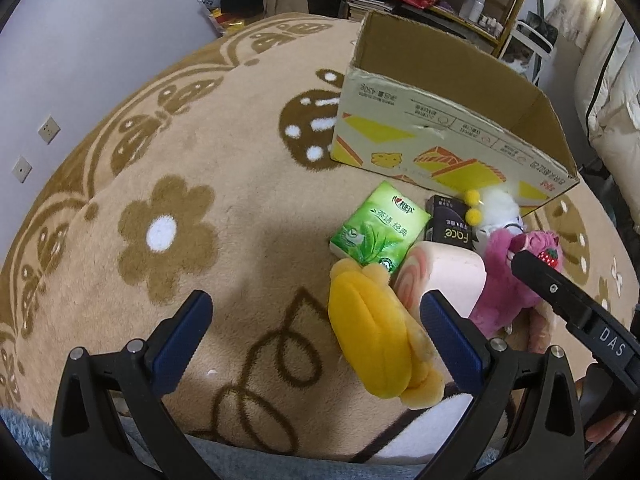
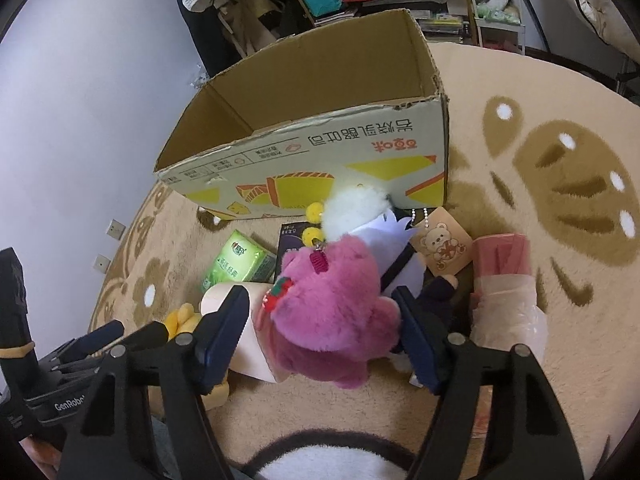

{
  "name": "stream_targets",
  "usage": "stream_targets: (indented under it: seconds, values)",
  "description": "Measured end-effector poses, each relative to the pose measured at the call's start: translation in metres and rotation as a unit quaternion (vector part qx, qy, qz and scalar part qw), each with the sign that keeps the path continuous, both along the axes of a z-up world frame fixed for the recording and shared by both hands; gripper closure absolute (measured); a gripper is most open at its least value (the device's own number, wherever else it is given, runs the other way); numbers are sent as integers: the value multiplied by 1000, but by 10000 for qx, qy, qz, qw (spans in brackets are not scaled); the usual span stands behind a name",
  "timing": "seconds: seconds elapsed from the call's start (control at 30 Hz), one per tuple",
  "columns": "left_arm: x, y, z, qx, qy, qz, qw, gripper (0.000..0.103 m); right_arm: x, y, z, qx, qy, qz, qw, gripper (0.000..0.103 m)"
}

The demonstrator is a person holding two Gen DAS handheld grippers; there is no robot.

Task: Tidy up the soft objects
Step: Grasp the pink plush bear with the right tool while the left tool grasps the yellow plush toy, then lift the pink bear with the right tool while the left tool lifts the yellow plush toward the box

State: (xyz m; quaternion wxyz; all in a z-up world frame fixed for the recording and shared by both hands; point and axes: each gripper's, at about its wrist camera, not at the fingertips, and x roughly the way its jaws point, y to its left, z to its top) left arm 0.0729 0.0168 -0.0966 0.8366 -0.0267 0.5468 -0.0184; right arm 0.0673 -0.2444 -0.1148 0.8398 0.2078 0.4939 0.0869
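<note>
Right gripper (image 2: 320, 328) is straddling the fluffy pink plush bear (image 2: 332, 308) on the beige patterned blanket (image 2: 520, 280), fingers (image 2: 224, 328) apart on either side, not visibly pressing. Left gripper (image 1: 316, 336) is hanging wide open, empty, beside the yellow plush toy (image 1: 376, 336). Open cardboard box (image 2: 320, 152) is sitting just behind the pile.

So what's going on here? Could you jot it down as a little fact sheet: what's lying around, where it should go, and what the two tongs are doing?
Setting: patterned beige blanket
Container: open cardboard box; no items visible inside
Pile in front of box: pink plush bear, yellow plush, green tissue pack, pink roll-shaped pillow, white fluffy toy
Left tongs: open, holding nothing, yellow plush between the jaws
Right tongs: open, straddling the pink plush bear, no clamp seen
</note>
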Motion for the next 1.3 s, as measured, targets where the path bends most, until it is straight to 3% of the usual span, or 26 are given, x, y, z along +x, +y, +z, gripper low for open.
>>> stream_targets:
  seconds: [0.57,0.67,0.73,0.93,1.2,1.3]
  values:
    - [4,1,-9,-73,231,-36,9997,1,4,-12,-5,4,15,-300,9995,25]
    - [4,-1,-11,-133,299,-73,9994,1,4,-9,-4,-31,-5,-242,9997,32]
    - [3,-3,-12,-139,325,-130,9993,4,5,-7,-5,-18,1,-170,9999,39]
    - [2,-10,-16,-151,449,-268,9985,19,5,-6,-4,-40,-23,-163,9999,41]
    - [1,-8,-22,-520,656,-281,9961,59,4,-6,-5,-45,-19,-168,9998,41]
    - [-1,-12,-22,-644,695,-389,9947,62,4,-6,-5,-62,-23,-157,9999,41]
